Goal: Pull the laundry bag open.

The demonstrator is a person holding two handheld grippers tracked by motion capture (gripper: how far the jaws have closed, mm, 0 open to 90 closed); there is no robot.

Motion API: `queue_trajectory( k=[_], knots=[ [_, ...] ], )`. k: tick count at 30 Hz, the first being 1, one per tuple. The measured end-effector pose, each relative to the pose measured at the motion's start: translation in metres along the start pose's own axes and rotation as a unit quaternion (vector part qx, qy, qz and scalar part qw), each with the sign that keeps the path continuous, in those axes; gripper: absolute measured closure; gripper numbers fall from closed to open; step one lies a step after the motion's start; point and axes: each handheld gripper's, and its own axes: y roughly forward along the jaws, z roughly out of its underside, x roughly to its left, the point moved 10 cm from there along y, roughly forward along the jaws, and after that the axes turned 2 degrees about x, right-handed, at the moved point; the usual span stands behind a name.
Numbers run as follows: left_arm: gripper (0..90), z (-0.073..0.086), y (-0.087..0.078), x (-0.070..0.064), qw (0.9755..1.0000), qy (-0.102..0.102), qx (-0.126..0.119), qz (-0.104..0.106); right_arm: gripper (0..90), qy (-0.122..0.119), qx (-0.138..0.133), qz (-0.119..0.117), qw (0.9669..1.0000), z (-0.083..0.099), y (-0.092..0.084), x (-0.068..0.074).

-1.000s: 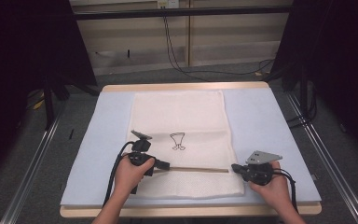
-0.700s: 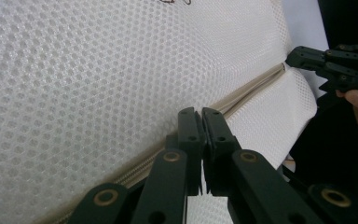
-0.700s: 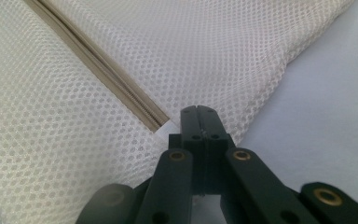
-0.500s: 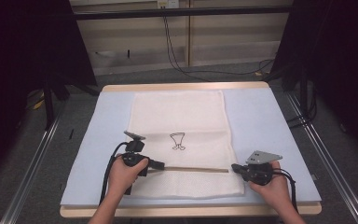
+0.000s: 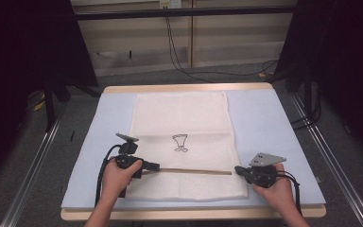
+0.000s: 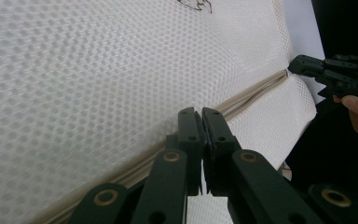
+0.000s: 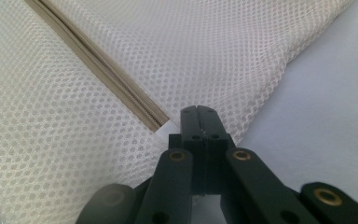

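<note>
**Presently: mesh bag, zip, two tongs**

Left tongs: jaws pressed together at the zip, left end. Right tongs: jaws likewise together on the zip's right end. White mesh bag: flat, black emblem at centre, lying mid-way on the blue surface.

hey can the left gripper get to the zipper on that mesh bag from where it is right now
Probably yes. The left gripper sits shut right at the zipper of the mesh bag, nothing between them.
</note>
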Motion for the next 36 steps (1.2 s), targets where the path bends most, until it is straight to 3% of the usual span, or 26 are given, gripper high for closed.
queue_trajectory(
  k=[3,4,5,9,14,16,17,20,23,24,27,29,32,34,36],
  knots=[
    [87.3,0.001,-0.006,0.005,0.9999,-0.002,-0.005,-0.012,90.0,0.001,0.000,0.000,1.0000,0.000,0.000,0.000],
    [87.3,0.002,-0.008,0.005,1.0000,-0.004,-0.004,-0.006,90.0,0.001,0.000,0.000,1.0000,0.000,0.000,0.000],
    [87.3,0.002,-0.010,0.009,0.9999,0.002,-0.005,-0.013,90.0,0.001,0.000,0.000,1.0000,0.000,0.000,0.000],
    [87.3,0.005,-0.017,0.013,0.9998,-0.012,-0.012,-0.012,90.0,0.004,0.000,-0.001,1.0000,0.000,0.000,0.000],
    [87.4,0.007,-0.025,0.020,0.9996,-0.011,-0.018,-0.016,90.0,0.004,0.000,-0.001,1.0000,0.000,0.000,0.000],
    [87.3,0.007,-0.026,0.019,0.9997,-0.014,-0.021,-0.005,90.0,0.004,0.000,-0.001,1.0000,0.000,0.000,0.000],
    [87.3,0.007,-0.027,0.020,0.9996,-0.012,-0.020,-0.013,90.0,0.004,0.000,-0.001,1.0000,0.000,0.000,0.000],
    [87.3,0.007,-0.028,0.020,0.9996,-0.011,-0.023,-0.010,90.0,0.004,0.000,-0.003,1.0000,0.000,0.000,0.000],
    [87.4,0.007,-0.034,0.027,0.9992,-0.007,-0.026,-0.030,90.0,0.003,0.000,-0.001,1.0000,0.000,0.000,0.000],
    [87.3,0.007,-0.036,0.027,0.9992,-0.017,-0.030,-0.019,90.0,0.004,0.000,-0.001,1.0000,0.000,0.000,0.000],
    [87.3,0.008,-0.043,0.033,0.9989,-0.018,-0.036,-0.024,90.0,0.004,0.000,-0.002,1.0000,0.000,0.000,0.000],
    [87.3,0.009,-0.045,0.031,0.9990,-0.020,-0.038,-0.011,90.0,0.004,0.000,-0.002,1.0000,0.000,0.000,0.000],
    [87.3,0.008,-0.047,0.034,0.9991,-0.008,-0.036,-0.022,90.0,0.004,0.000,-0.001,1.0000,0.000,0.000,0.000],
    [87.3,0.008,-0.048,0.033,0.9990,-0.016,-0.039,-0.013,90.0,0.004,0.000,-0.001,1.0000,0.000,0.000,0.000],
    [87.4,0.010,-0.050,0.036,0.9988,-0.022,-0.039,-0.019,90.0,0.004,0.000,-0.001,1.0000,0.000,0.000,0.000]
  ],
)
